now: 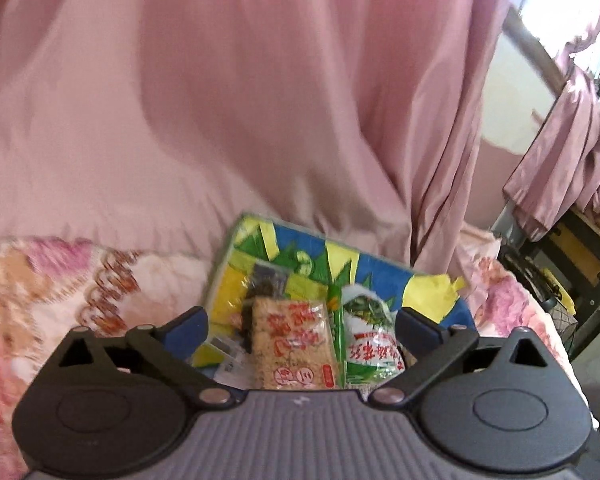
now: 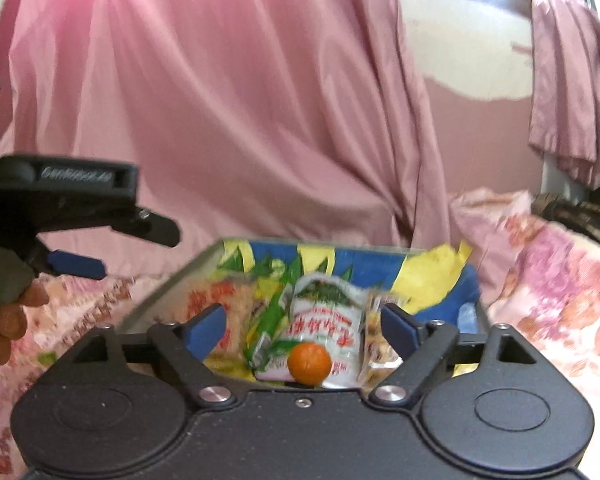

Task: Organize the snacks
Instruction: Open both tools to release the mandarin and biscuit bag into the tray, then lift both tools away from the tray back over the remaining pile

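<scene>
The snacks lie together in an open box lined with bright blue, yellow and green printed paper (image 1: 340,256), which sits on a pink and orange floral blanket (image 1: 40,280). In the left wrist view, a clear flat packet of tan puffed-rice cake with red lettering (image 1: 292,348) lies straight ahead between the 2 blue-padded tips of the left gripper (image 1: 302,326), beyond them and untouched. Just right of it lies a white and green plastic snack bag with red characters (image 1: 370,340), and behind the rice packet a small dark packet (image 1: 268,284) stands partly hidden.

The left gripper's jaws stand wide apart with nothing pressed between the pads.

In the right wrist view the same white and green bag (image 2: 324,320) is centred between the tips of the right gripper (image 2: 302,330), with a small round orange tangerine (image 2: 309,362) resting on its near end, close to the tool body. A clear packet of pale snacks (image 2: 376,344) lies next to the right pad, and the rice cake packet (image 2: 220,300) shows behind the left pad. These jaws are also spread wide and grip nothing.

Off to the left of the right gripper, the left gripper (image 2: 76,264) hangs above the blanket, held by a person's hand (image 2: 8,316). Behind the box hangs a pink satin curtain (image 2: 240,100).
</scene>
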Available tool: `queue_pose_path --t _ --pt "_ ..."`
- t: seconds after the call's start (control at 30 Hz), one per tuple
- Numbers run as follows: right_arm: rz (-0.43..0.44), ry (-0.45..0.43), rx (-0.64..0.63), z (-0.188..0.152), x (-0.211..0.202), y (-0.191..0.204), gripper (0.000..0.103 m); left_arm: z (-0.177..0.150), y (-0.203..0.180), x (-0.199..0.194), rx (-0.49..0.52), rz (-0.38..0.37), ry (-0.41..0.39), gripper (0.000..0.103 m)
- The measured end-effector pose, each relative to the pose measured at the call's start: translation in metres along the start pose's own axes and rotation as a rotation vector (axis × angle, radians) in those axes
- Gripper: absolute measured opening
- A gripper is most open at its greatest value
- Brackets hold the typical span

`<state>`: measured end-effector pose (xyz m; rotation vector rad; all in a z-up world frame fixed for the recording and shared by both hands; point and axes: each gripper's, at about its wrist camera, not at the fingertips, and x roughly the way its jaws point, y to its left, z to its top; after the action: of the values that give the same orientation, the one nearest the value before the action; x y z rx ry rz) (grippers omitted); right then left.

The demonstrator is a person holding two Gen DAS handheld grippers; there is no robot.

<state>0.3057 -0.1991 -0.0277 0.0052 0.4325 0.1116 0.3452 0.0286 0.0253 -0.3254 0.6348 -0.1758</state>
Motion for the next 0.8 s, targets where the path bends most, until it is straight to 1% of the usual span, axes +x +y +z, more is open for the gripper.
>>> queue_pose_path --t 0.13,0.37,0.63,0.8 --pt "0.000 -0.062 0.008 0.014 -0.032 -0.003 0.094 0.000 -0.005 -0.035 0.053 0.029 -0.061 0.103" --pt "0.011 -0.142 0.004 0.031 -0.085 0.001 0.100 -0.007 -0.018 -0.091 0.119 0.053 -0.133 0.103" --pt "0.029 -0.211 0.016 0.039 -0.142 0.004 0.102 -0.026 -0.027 -0.148 0.150 0.104 -0.217 0.103" --pt "0.025 -0.244 0.013 0.038 -0.175 0.006 0.102 -0.042 -0.027 -0.177 0.159 0.121 -0.246 0.103"
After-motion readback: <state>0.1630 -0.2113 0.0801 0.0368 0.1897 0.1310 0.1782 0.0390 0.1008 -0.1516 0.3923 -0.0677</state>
